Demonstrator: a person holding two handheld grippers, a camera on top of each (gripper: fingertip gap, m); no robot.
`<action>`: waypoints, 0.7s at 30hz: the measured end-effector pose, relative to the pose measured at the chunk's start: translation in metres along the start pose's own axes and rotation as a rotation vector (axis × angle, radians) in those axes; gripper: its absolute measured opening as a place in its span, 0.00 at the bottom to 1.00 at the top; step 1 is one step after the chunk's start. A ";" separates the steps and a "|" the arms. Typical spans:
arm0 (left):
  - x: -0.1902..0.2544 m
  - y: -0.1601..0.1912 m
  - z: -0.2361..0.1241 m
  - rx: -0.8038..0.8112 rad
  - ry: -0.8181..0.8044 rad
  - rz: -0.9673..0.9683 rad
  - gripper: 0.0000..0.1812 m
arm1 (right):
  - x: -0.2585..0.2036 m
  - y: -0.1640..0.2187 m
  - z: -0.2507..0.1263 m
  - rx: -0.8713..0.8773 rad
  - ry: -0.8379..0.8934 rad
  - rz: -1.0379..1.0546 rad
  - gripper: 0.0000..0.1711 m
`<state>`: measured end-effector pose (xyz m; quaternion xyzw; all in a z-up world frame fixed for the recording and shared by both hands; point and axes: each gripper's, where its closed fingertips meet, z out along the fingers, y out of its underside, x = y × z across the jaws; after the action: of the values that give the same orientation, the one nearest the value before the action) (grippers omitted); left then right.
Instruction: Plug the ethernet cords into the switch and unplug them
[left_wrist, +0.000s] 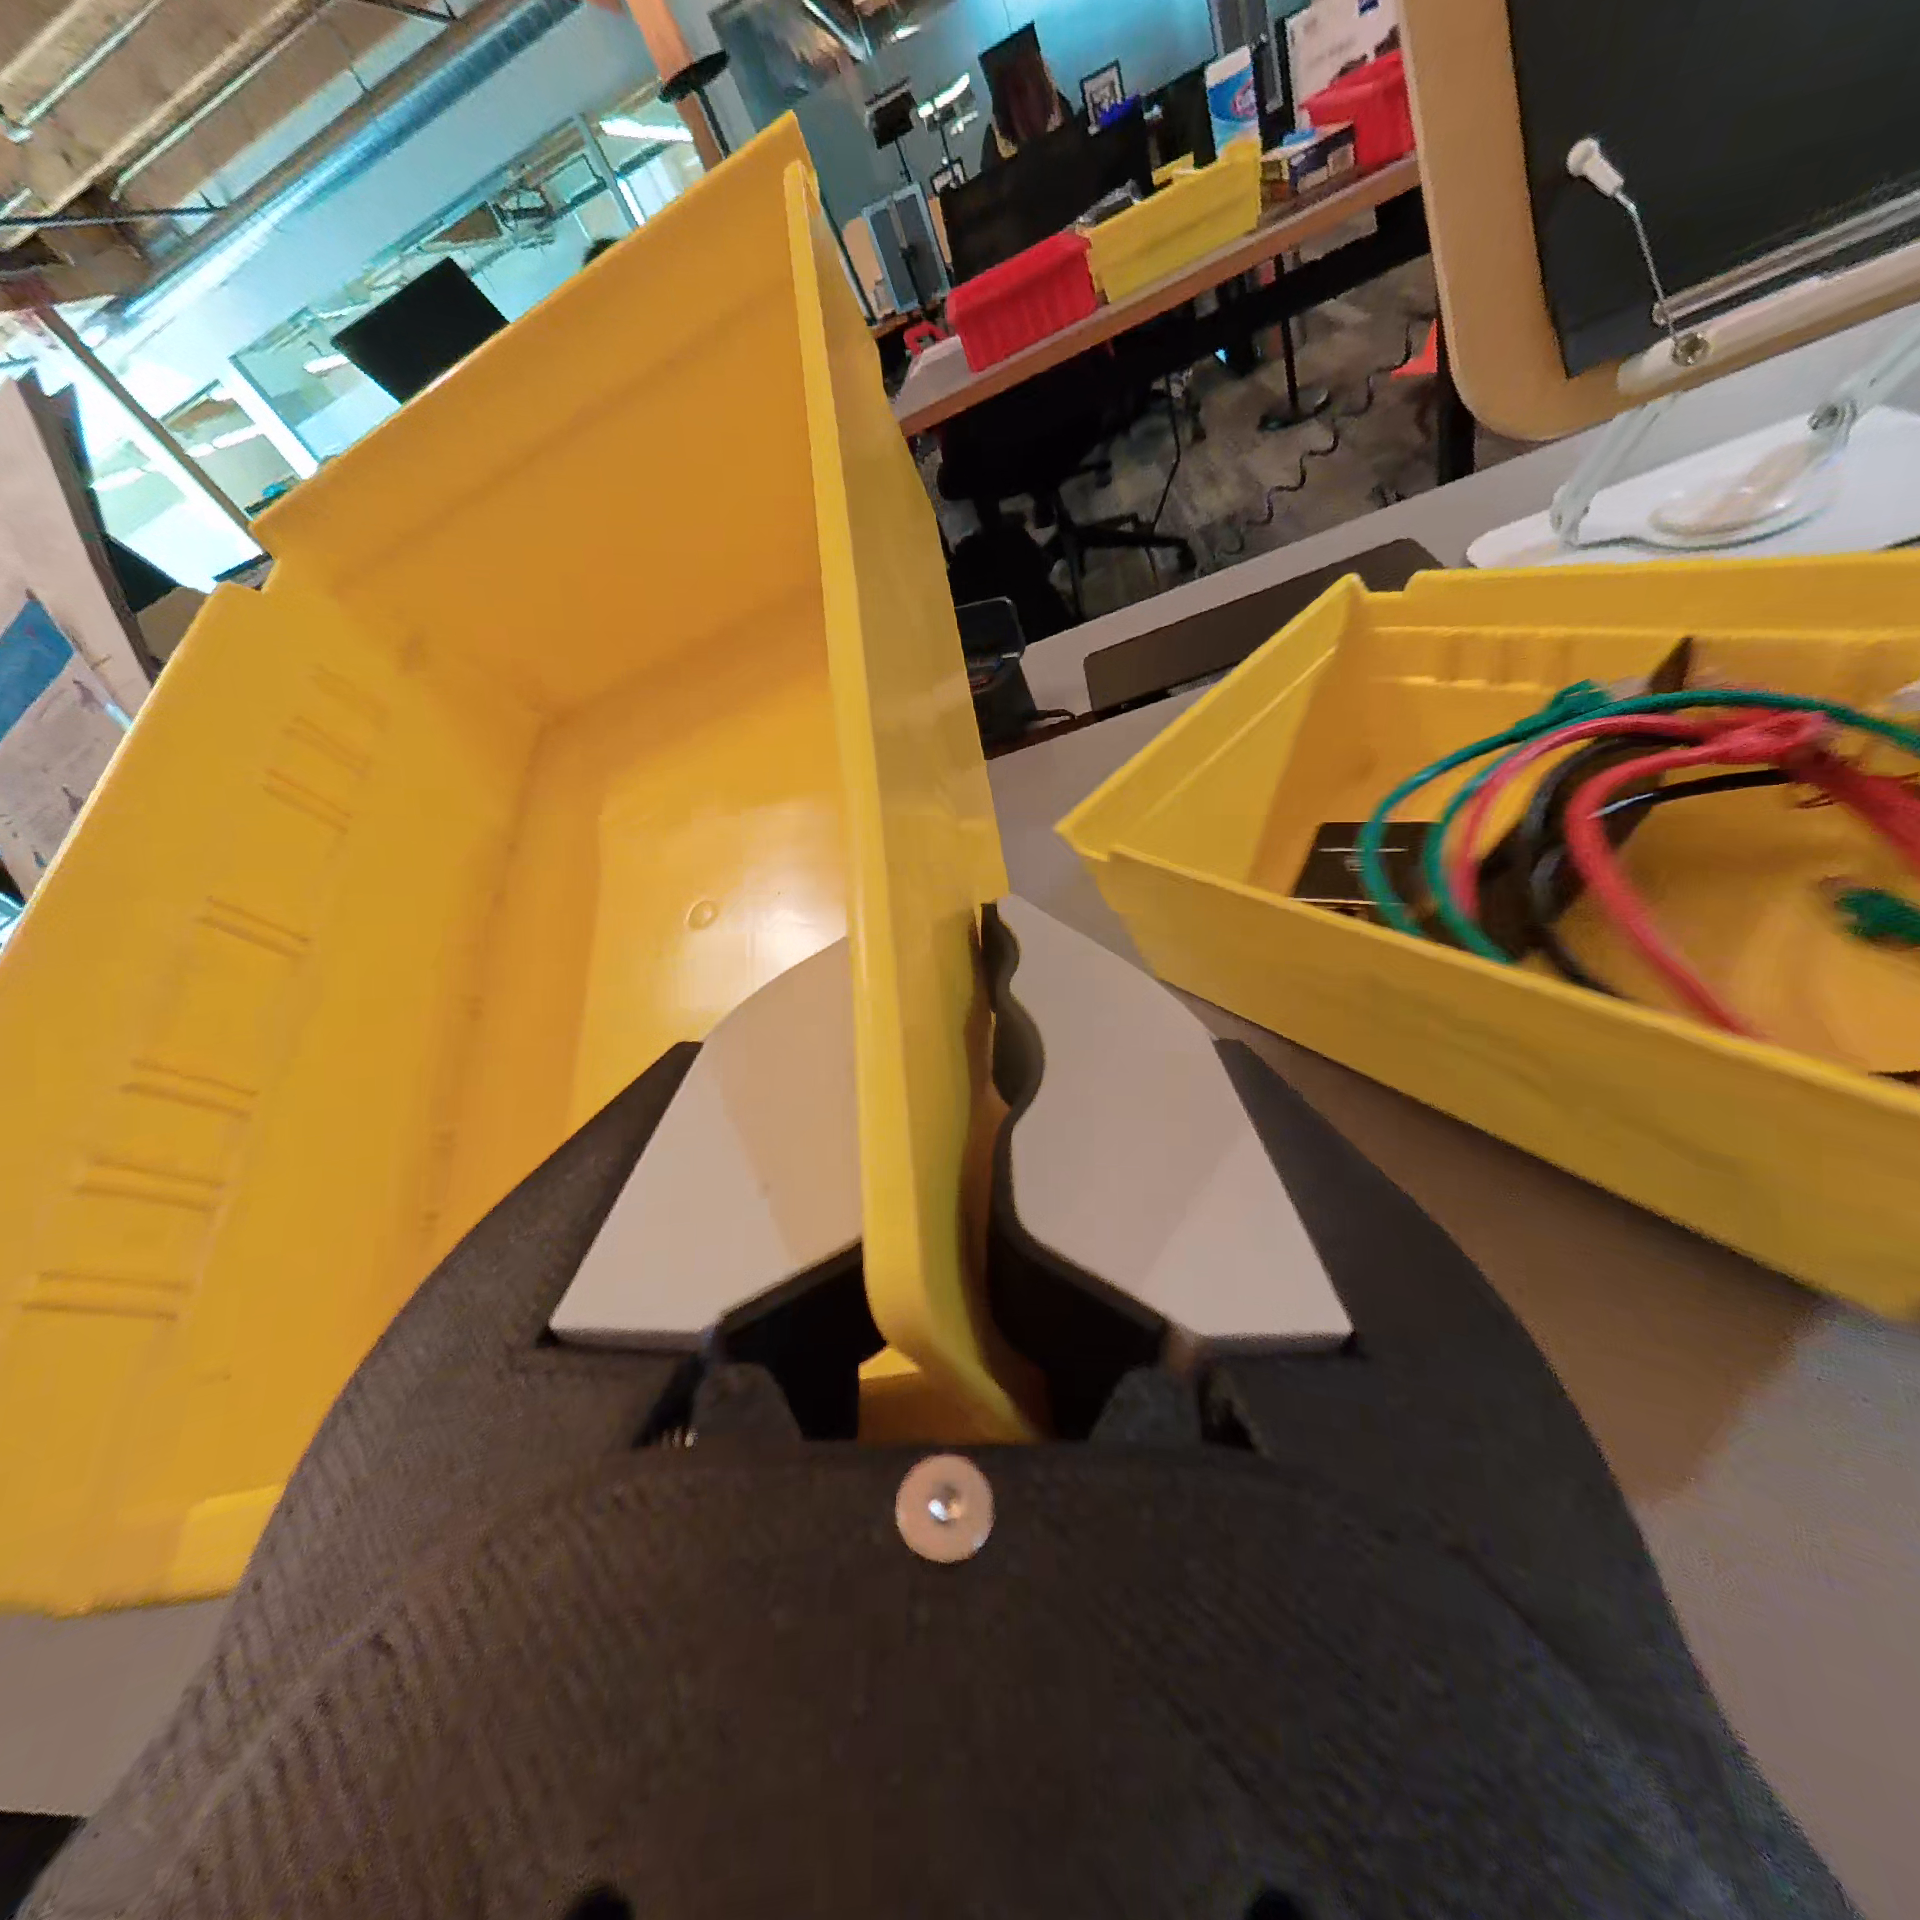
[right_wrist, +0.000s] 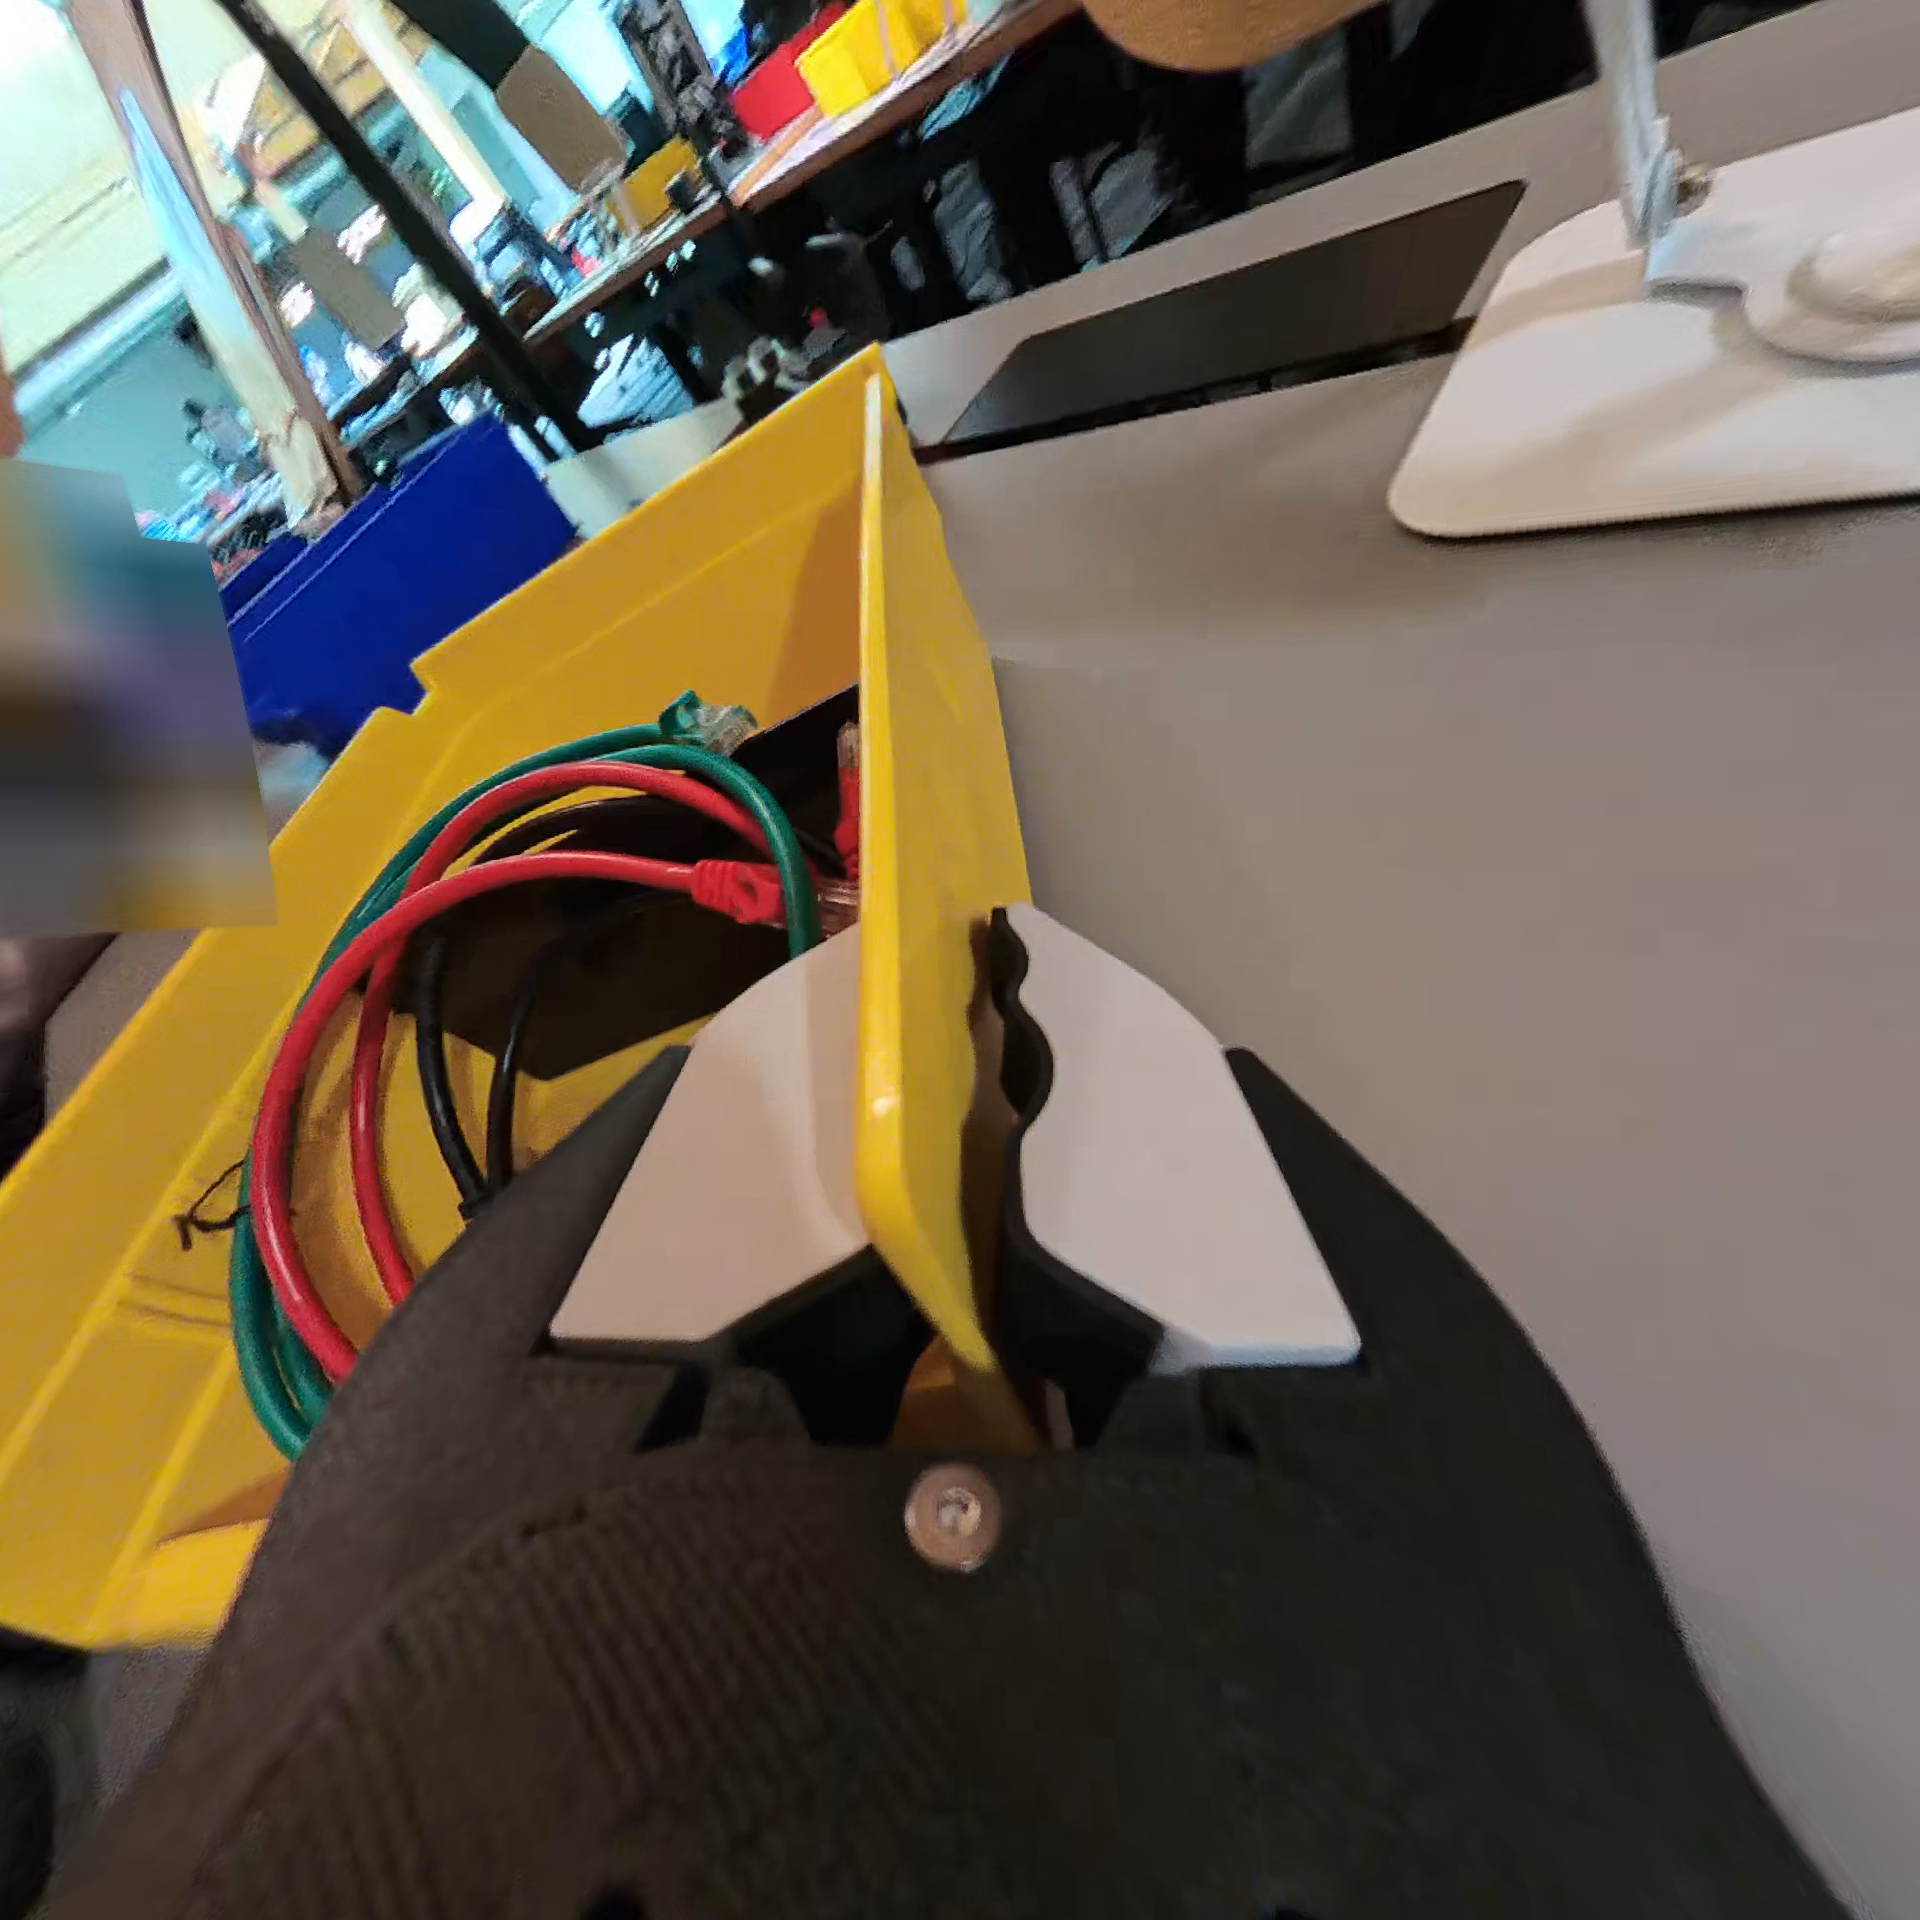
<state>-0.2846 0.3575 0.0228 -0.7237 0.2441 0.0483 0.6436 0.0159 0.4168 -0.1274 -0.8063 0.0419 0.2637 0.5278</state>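
My left gripper (left_wrist: 951, 1039) is shut on the right wall of an empty yellow bin (left_wrist: 520, 831) and holds it tilted up. My right gripper (right_wrist: 951, 1049) is shut on the right wall of a second yellow bin (right_wrist: 644, 644). That bin holds coiled red cords (right_wrist: 312, 1039), green cords (right_wrist: 260, 1340), a black cable and a black switch (right_wrist: 623, 966). The same bin with the cords (left_wrist: 1507, 821) lies to the right in the left wrist view (left_wrist: 1351, 1018). The cord plugs lie loose near the switch.
Both bins are over a grey table (right_wrist: 1455, 935). A white lamp base (right_wrist: 1662, 416) and a dark panel (right_wrist: 1247, 312) are at the table's back. Desks with red and yellow bins (left_wrist: 1091, 270) stand farther off in the room.
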 end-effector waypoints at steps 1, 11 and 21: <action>-0.003 0.000 -0.001 0.005 -0.009 -0.003 0.03 | -0.012 0.004 0.014 0.029 0.004 0.024 0.09; -0.012 0.007 0.002 0.044 -0.027 -0.005 0.02 | -0.178 0.053 0.095 -0.019 -0.259 0.048 0.45; 0.002 -0.001 -0.001 0.090 0.033 0.011 0.02 | -0.190 0.049 0.013 -0.125 -0.530 -0.018 0.40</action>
<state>-0.2829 0.3557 0.0234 -0.6934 0.2605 0.0288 0.6712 -0.1688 0.3672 -0.0826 -0.7405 -0.1209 0.4629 0.4720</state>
